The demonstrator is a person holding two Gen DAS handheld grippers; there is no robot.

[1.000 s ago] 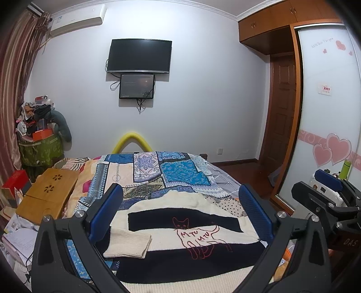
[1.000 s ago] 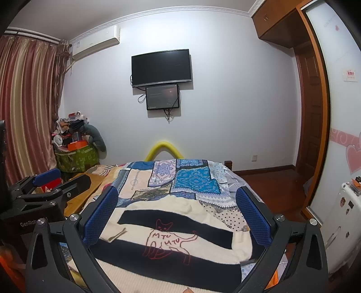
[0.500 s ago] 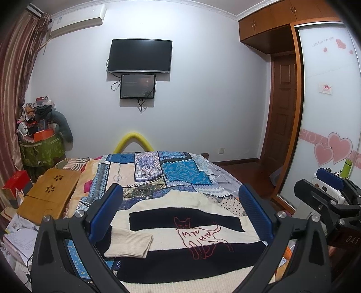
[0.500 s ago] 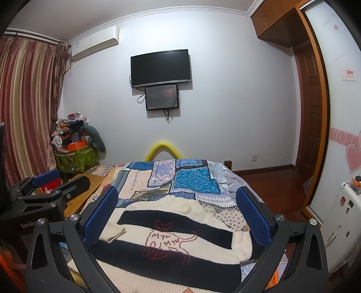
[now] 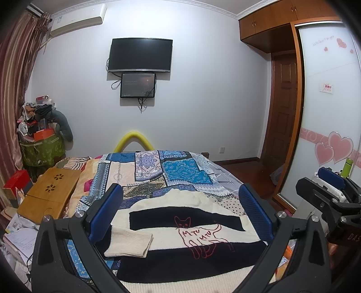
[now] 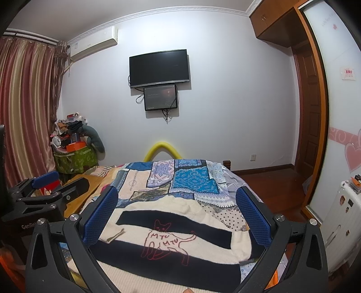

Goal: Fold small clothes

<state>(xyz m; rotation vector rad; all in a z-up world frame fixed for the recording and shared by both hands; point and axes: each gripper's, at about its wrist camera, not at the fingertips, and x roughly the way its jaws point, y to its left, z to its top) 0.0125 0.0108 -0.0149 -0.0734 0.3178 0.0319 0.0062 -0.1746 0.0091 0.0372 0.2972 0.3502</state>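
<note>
Your left gripper (image 5: 181, 216) is spread wide w/ nothing between its blue pads (image 5: 106, 213); it hangs above the near part of the sweater (image 5: 191, 234), not touching it. Your right gripper (image 6: 177, 217) is likewise wide open & empty, pads (image 6: 252, 217) apart over the same garment; in the left view it also shows at the right edge (image 5: 331, 191), & the left one shows at the left edge of the right view (image 6: 42, 193), so the two are held side by side.

Sweater: cream w/ broad navy stripes & a red outline cat (image 6: 168, 241) lettered "MTU MTU"; it lies flat on the near end of the bed (image 5: 158, 175), spanning the gap of both grippers. One cream sleeve (image 5: 129, 242) is folded in across the body on your left side, ribbed cuff lying on the navy stripe just beside the left pad; the sleeve's fold is only partly seen in the right view.

Bed: patchwork cover in blue, cream & grey; a yellow foam arc (image 5: 134, 140) rises at its far end. Left of the bed: wooden lap desk (image 5: 48, 195) and, farther back, a green bag (image 5: 41, 151) piled w/ clutter. Far wall: TV (image 5: 141, 55) w/ a smaller screen (image 5: 138, 85) just under it; AC unit (image 5: 76, 20) near the curtain (image 6: 24, 108). Right: wardrobe door (image 5: 327, 108) w/ pink hearts.
</note>
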